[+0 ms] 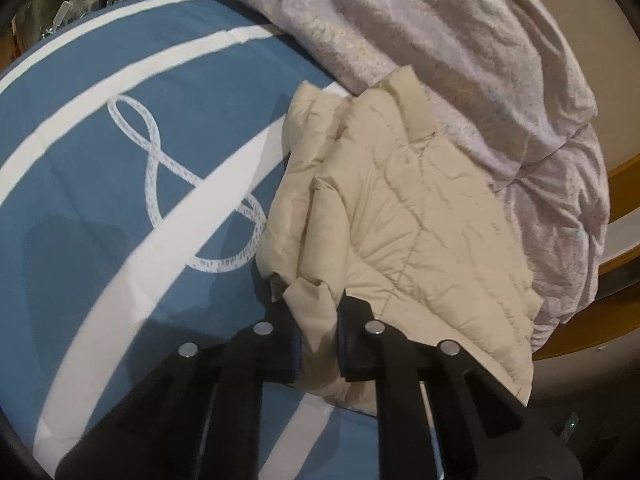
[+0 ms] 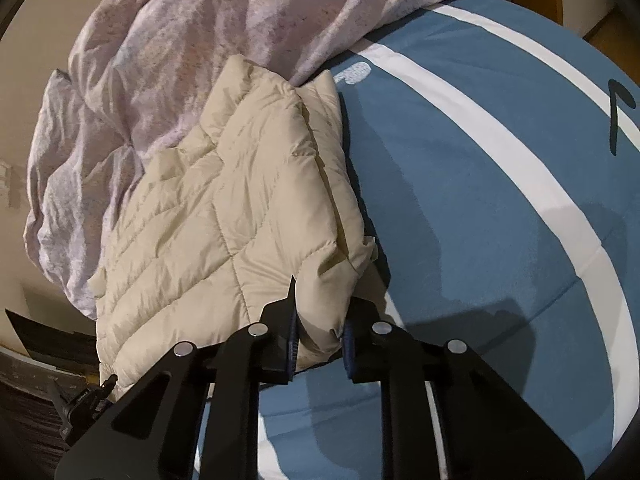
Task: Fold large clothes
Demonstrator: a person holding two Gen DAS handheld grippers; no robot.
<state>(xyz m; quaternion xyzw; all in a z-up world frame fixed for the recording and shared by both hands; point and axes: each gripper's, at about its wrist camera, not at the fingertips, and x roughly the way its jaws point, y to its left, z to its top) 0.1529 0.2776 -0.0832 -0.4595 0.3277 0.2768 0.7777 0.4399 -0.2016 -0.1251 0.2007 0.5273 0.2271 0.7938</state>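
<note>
A cream quilted puffer jacket lies partly folded on a blue bed cover, its collar toward the far side. My left gripper is shut on a bunched corner of the jacket's near edge, with fabric pinched between the black fingers. In the right wrist view the same jacket spreads to the left, and my right gripper is shut on its near right corner, the padded cloth squeezed between the blue-edged pads.
The blue bed cover has white stripes and a looped white pattern. A crumpled pale pink duvet is heaped behind the jacket, also seen as the duvet. A wooden bed frame runs at the right. Clutter sits far left.
</note>
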